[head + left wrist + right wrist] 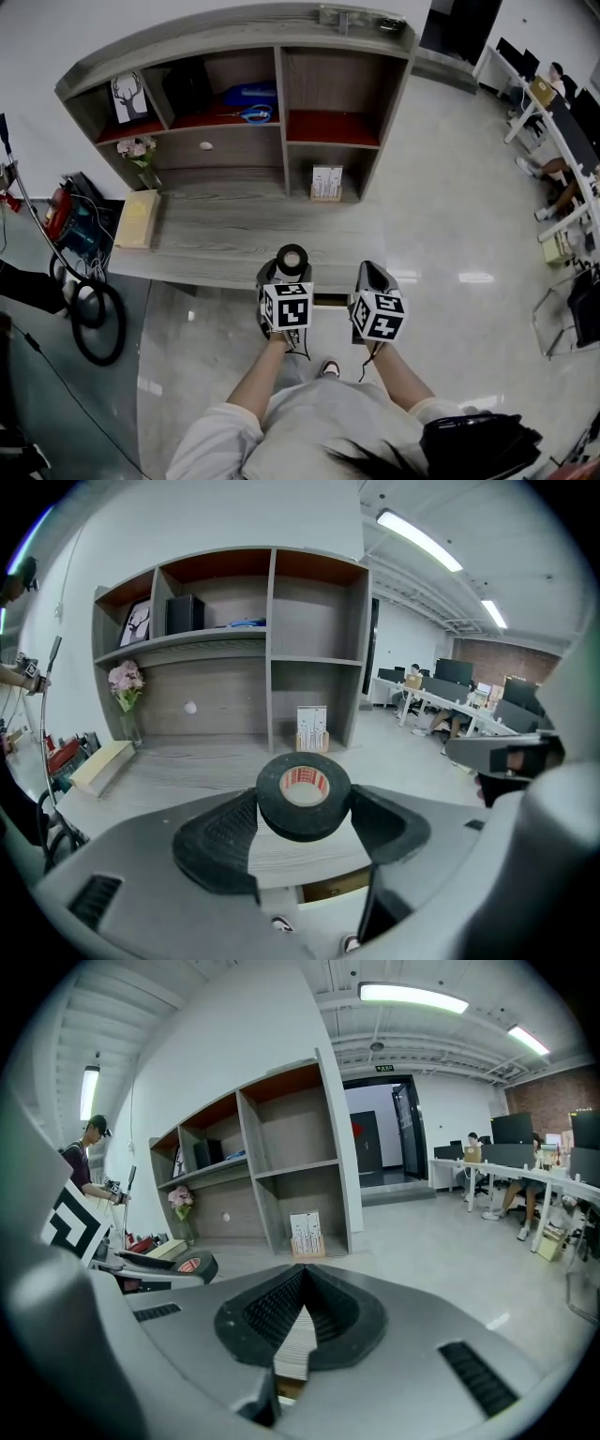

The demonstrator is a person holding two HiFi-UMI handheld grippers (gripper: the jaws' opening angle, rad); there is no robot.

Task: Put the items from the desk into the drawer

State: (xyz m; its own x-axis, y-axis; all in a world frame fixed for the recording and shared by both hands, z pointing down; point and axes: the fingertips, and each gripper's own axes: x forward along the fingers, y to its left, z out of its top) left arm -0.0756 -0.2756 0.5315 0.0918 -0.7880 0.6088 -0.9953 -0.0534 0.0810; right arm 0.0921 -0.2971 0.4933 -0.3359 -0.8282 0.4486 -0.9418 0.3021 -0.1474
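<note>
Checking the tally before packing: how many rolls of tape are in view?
1. The black tape roll is clamped between the left gripper's jaws, near the desk's front edge. Others may be hidden inside the shelf's cubbies.

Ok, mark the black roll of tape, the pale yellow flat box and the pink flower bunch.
black roll of tape (301, 825), left gripper view, on its black outer band.
pale yellow flat box (138, 218), head view, on its top face.
pink flower bunch (125, 679), left gripper view, on the blossoms.
</note>
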